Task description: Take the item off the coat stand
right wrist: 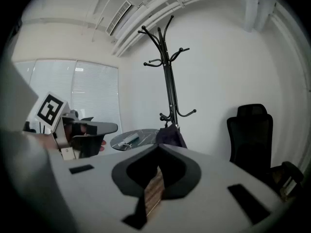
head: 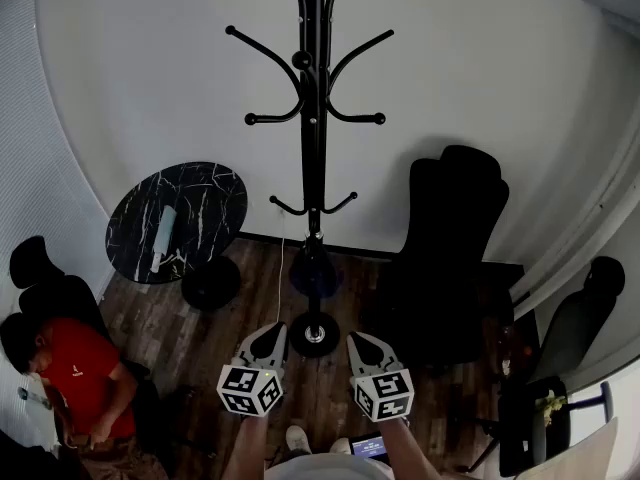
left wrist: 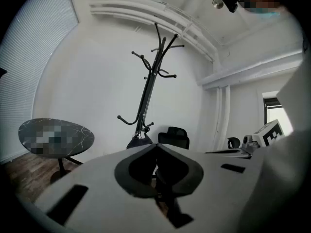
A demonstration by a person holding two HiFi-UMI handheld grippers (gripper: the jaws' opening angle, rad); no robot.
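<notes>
In the head view, the person's forearms are reaching forward from the near edge, holding the left gripper (head: 272,330) and the right gripper (head: 358,338) side by side, low and tilting up toward the coat stand (head: 313,118), with both sets of jaws pointing at its base. The dark item (head: 314,268) is hanging low on the pole, just above the round foot and just beyond the jaw tips. A round table (head: 210,193) is standing to the left of the stand, carrying a pale roll (head: 162,236). A black office chair (head: 452,238) is standing to the right, and a person in a red shirt (head: 78,368) is sitting at the near left on the wooden floor (head: 190,338). In the left gripper view, the left gripper (left wrist: 156,145) is showing its jaws pressed together with nothing between them. The coat stand (left wrist: 148,89) is rising behind them against the white wall, with the dark item (left wrist: 138,141) at its foot, the table (left wrist: 80,135) on the left and the chair (left wrist: 173,136) on the right. In the right gripper view, the right gripper (right wrist: 158,146) is likewise showing closed, empty jaws. The dark item (right wrist: 170,135) is hanging from the stand (right wrist: 168,72) straight beyond the tips, with the table (right wrist: 143,136) to the left and the chair (right wrist: 250,130) to the right, clear of the path.
</notes>
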